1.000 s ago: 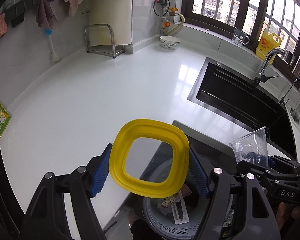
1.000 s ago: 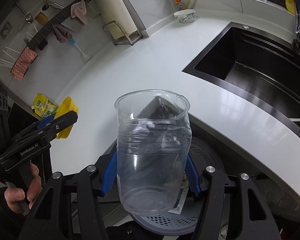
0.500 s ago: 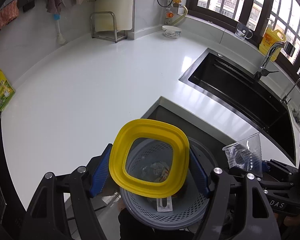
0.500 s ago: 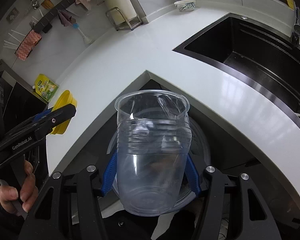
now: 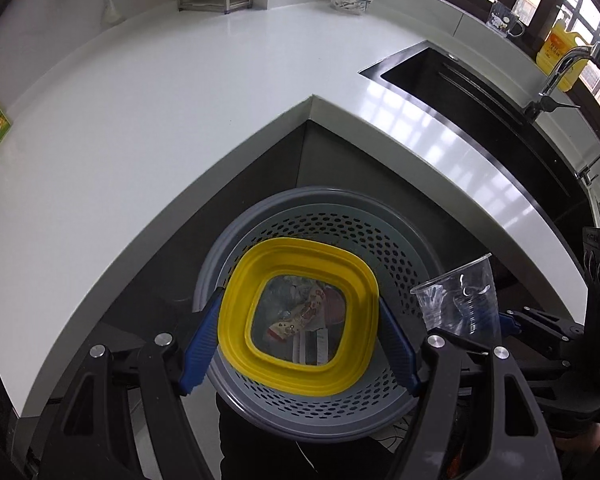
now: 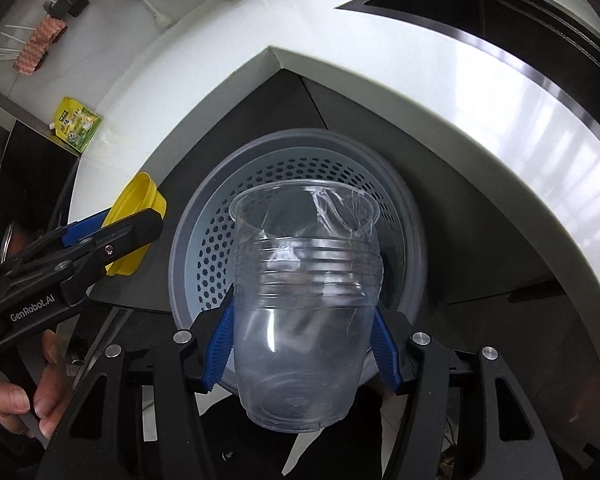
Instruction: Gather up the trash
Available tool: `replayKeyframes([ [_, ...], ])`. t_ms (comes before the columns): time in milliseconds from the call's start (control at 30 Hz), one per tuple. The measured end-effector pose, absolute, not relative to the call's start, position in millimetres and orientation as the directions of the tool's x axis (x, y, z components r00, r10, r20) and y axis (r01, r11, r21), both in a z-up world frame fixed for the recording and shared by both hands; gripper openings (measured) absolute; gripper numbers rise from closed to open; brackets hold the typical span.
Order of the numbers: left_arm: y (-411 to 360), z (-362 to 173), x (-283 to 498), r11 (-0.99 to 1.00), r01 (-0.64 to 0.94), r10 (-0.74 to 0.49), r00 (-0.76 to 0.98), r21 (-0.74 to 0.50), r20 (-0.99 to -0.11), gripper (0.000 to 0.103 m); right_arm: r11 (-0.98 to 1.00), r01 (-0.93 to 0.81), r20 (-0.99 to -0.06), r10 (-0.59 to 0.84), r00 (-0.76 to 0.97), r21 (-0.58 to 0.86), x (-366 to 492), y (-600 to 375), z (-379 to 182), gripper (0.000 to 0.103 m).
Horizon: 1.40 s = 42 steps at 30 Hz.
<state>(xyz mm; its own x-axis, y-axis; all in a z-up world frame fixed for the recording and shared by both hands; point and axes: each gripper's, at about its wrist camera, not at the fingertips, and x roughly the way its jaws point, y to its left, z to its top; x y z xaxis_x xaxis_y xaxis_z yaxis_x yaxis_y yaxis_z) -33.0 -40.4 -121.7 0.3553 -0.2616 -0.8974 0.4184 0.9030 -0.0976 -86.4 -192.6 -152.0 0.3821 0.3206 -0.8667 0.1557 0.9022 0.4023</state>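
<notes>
The yellow lid (image 5: 300,312), a squarish yellow rim with a clear centre panel, sits clamped between the blue pads (image 5: 202,338) of the left hand-held gripper (image 5: 300,336), one pad pressing on each side edge. It hangs directly above the open mouth of the grey perforated bin (image 5: 380,252), and through its clear middle some wrappers and a printed packet (image 5: 296,318) show lying at the bottom of the bin. In the right wrist view the same lid (image 6: 136,216) shows edge-on, left of the bin rim.

The clear plastic cup (image 6: 306,300), ribbed around its middle and with a crumpled patch near the lip, is gripped by the right hand-held gripper (image 6: 306,354), whose blue pads squeeze its lower wall from both sides. The cup is upright in the grip with its mouth facing away from the camera, over the bin (image 6: 204,248). From the left wrist view the cup (image 5: 456,300) appears to the right of the lid, near the bin's right rim.

The bin stands on the floor in the inner corner of the white L-shaped bench (image 5: 140,120). A dark sink (image 5: 480,108) is set into the bench on the right with a tap (image 5: 556,76) behind it. A hand (image 6: 16,392) grips the left tool's handle.
</notes>
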Motion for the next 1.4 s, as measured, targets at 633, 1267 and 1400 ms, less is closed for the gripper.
replayKeyframes([
  [633,-26.2,-119.6,-25.8,0.930,0.355,-0.234,0.377,-0.094,-0.896,0.082,0.910,0.167,-0.886,0.307,0.348,0.381,-64.1,-193.0,-163.4,0.070],
  [1267,-28.3,-65.8,-31.0,0.940,0.337,-0.212,0.457,-0.053,-0.864,0.091,0.915,0.239,-0.893,0.213,0.397,0.325,-80.2,-208.3,-107.0,0.071],
  [1400,-31.7,-62.2,-33.3,0.941,0.337,-0.190,0.456,-0.028,-0.869,0.091,0.924,0.232,-0.894,0.192,0.405,0.303,-84.2,-205.1,-94.4,0.071],
])
